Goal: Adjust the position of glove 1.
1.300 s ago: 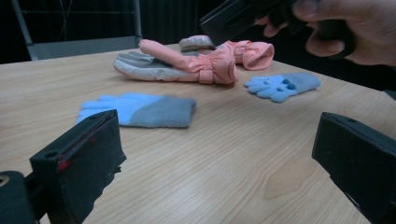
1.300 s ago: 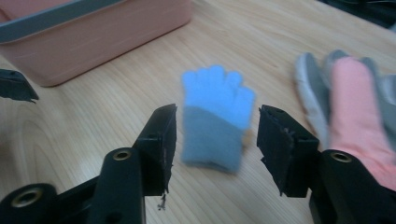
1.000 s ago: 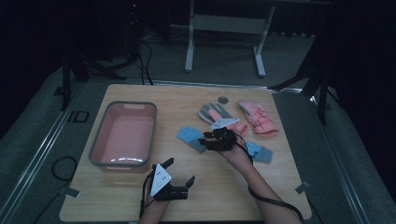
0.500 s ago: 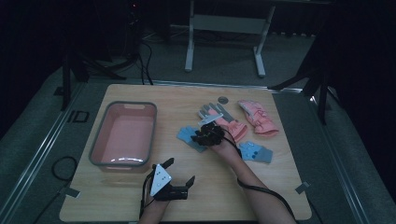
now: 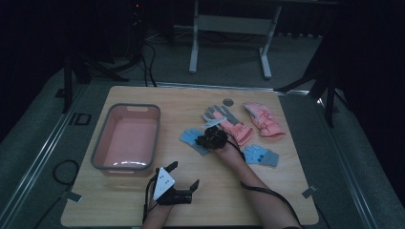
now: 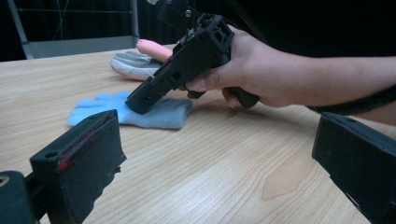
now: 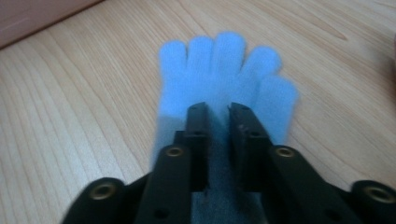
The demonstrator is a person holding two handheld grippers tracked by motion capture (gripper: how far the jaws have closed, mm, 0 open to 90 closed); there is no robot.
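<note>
The tub (image 5: 126, 138) stands well to the left of the right gripper (image 5: 208, 139) with nothing in it; the blue glove (image 7: 219, 84) lies flat on the table (image 5: 267, 191) right under that gripper's tips, fingers pointing away from them. Its jaws have just been closing and now stand close together over the glove's palm, a narrow strip of blue between them; whether the pads pinch the cloth I cannot tell. The left gripper (image 5: 184, 179) rests nearer the person, jaws wide apart, holding nothing.

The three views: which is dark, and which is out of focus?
High view: dim, room behind nearly black, faint glare along the tub rim. Right gripper view: bright, blue glove fingertips soft, right claw sharper. Left gripper view: well lit, blue glove clear, its own near pads slightly blurred.
</note>
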